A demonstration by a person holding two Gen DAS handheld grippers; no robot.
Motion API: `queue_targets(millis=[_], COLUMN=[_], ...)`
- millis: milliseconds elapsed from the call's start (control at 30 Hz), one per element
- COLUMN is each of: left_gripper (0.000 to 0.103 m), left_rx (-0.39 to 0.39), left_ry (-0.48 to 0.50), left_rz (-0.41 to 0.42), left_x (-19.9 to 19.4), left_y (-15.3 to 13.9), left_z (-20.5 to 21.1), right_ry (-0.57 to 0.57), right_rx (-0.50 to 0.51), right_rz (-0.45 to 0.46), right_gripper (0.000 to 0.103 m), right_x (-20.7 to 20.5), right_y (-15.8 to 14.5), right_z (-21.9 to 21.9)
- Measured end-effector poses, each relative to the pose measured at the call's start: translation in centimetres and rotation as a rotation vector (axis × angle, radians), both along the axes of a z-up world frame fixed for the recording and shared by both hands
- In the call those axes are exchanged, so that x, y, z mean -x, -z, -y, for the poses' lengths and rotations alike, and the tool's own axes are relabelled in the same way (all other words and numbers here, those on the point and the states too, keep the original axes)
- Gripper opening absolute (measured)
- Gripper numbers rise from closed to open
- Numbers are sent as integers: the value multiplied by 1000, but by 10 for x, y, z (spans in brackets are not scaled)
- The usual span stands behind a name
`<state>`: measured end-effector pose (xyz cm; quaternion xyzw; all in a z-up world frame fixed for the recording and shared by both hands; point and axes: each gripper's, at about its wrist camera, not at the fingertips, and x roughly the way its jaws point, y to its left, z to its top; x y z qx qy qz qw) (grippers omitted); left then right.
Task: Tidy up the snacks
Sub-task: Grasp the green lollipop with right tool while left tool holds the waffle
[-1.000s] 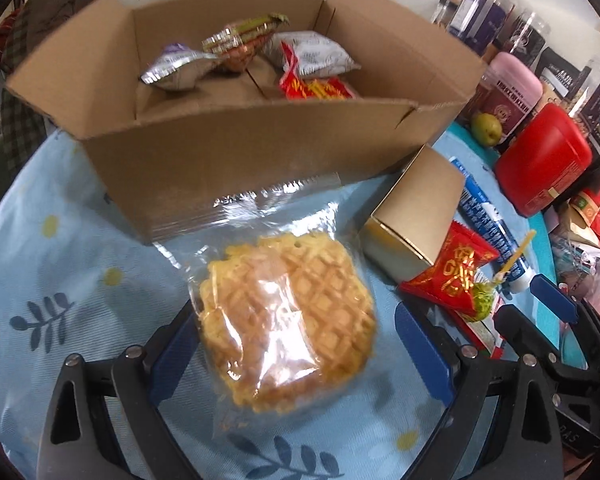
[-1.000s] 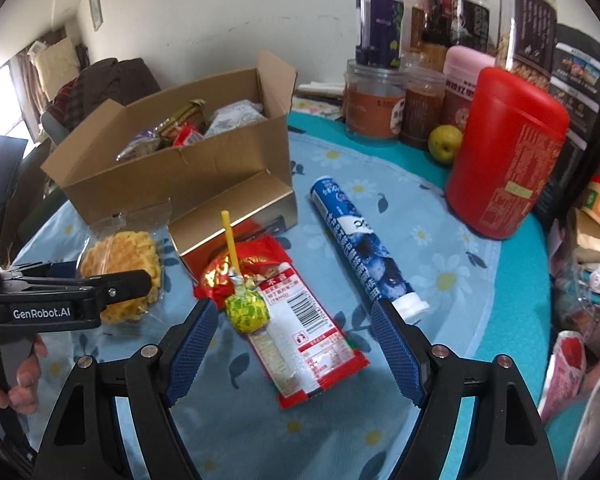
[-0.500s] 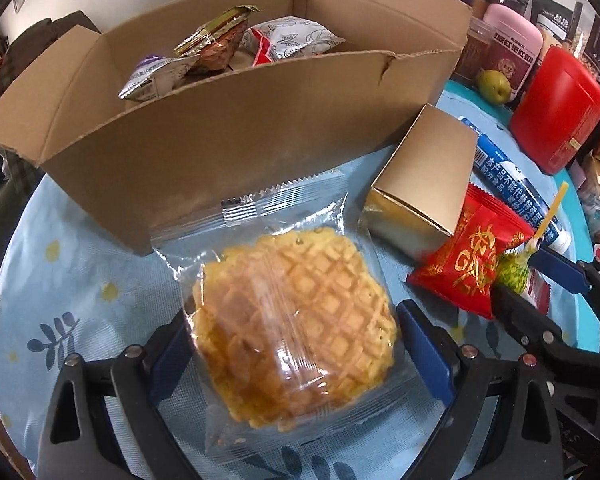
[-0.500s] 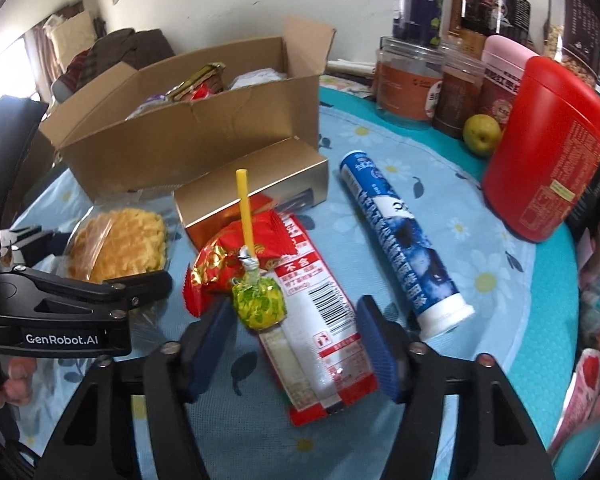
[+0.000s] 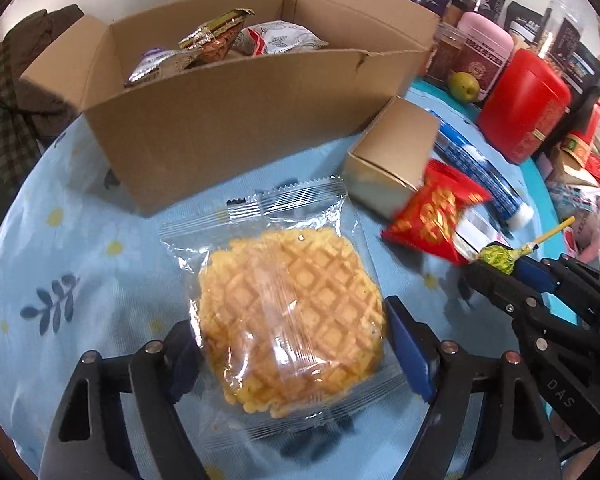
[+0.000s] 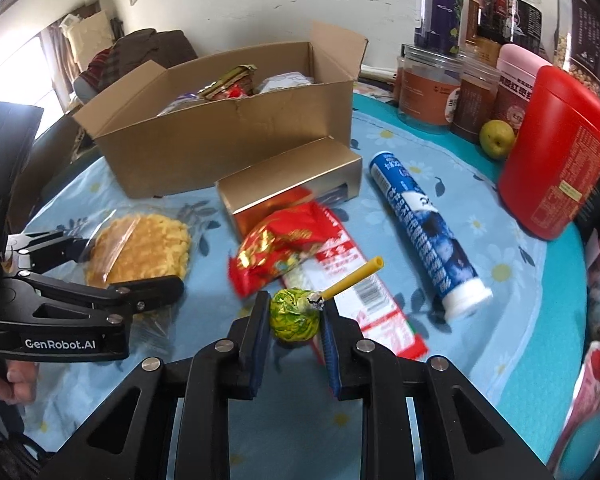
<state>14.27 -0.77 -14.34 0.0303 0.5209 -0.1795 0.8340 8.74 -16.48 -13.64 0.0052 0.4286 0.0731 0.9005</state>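
Note:
My left gripper (image 5: 292, 344) is shut on a wrapped waffle (image 5: 292, 316), gripping it by both sides just above the blue cloth; the waffle also shows in the right wrist view (image 6: 140, 250). My right gripper (image 6: 294, 318) is shut on a green lollipop (image 6: 295, 315) with a yellow stick, lifted off the red packets; the lollipop also shows in the left wrist view (image 5: 498, 259). An open cardboard box (image 5: 236, 112) holding several snack packets stands behind the waffle and appears in the right wrist view (image 6: 228, 136).
A small gold box (image 6: 292, 182), a red foil packet (image 6: 276, 252), a flat red-and-white packet (image 6: 364, 300) and a blue tube (image 6: 424, 228) lie on the cloth. A red canister (image 6: 556, 152), a pear (image 6: 497, 138) and several jars (image 6: 432, 92) stand at the right.
My right gripper closed on the lollipop and lifted it off the red packets. My left gripper closed tighter on the waffle, which now sits clear of the box front.

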Motion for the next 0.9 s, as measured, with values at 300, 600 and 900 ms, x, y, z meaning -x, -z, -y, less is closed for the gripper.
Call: queue_targets(millis=[300, 600, 900], left_gripper=[82, 82, 82], left_rx=[-17, -40, -64], left_ry=[63, 98, 84], left_rz=[-20, -17, 9], left_x=[45, 79, 89], left_y=[-5, 0, 2], left_z=[-4, -2, -3], right_ry=[-9, -42, -16], right_rx=[-35, -19, -6], right_rz=[-3, -26, -55], right_gripper=[24, 24, 24], right_x=[36, 68, 78], right_y=[-2, 3, 6], right_z=[-9, -22, -22])
